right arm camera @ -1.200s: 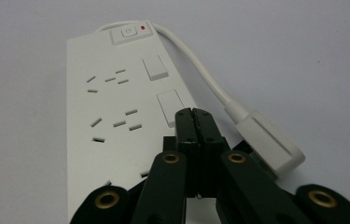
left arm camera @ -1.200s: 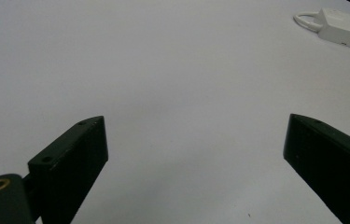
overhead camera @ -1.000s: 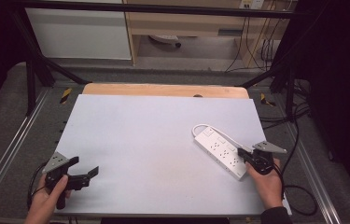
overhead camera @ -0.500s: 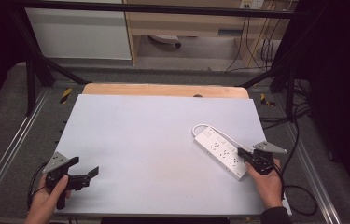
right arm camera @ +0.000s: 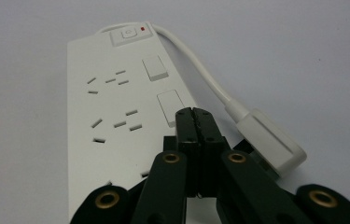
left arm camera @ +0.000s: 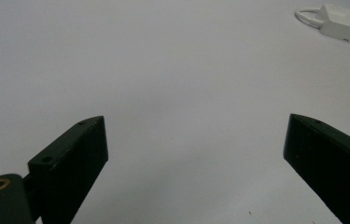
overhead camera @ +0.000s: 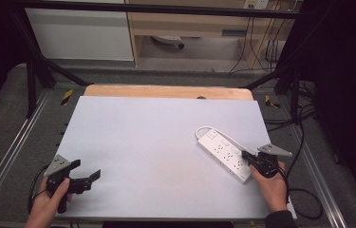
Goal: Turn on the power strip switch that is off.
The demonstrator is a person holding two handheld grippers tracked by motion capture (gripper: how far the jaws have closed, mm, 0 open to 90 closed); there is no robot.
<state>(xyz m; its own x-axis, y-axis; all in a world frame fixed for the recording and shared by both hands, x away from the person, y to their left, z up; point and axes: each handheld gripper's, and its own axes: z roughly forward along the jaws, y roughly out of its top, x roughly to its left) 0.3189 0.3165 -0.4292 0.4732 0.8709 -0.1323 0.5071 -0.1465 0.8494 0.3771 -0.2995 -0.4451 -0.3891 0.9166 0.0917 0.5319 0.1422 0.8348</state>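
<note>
One white power strip (overhead camera: 224,153) lies on the right part of the grey table (overhead camera: 156,142), and two grippers are in use, one in each hand. The right gripper (overhead camera: 248,156) hovers over the strip's near end, its jaws pressed together with nothing between them. Its own view adds the strip's red light (right arm camera: 143,29), two rocker switches and the white plug (right arm camera: 272,142) lying just beside it. The left gripper (overhead camera: 89,176) stands wide open, empty, well apart at the table's near left corner.

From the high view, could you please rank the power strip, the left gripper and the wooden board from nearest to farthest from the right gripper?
1. power strip: directly under the shut right gripper.
2. wooden board: along the table's far edge.
3. left gripper: at the near left corner.
</note>
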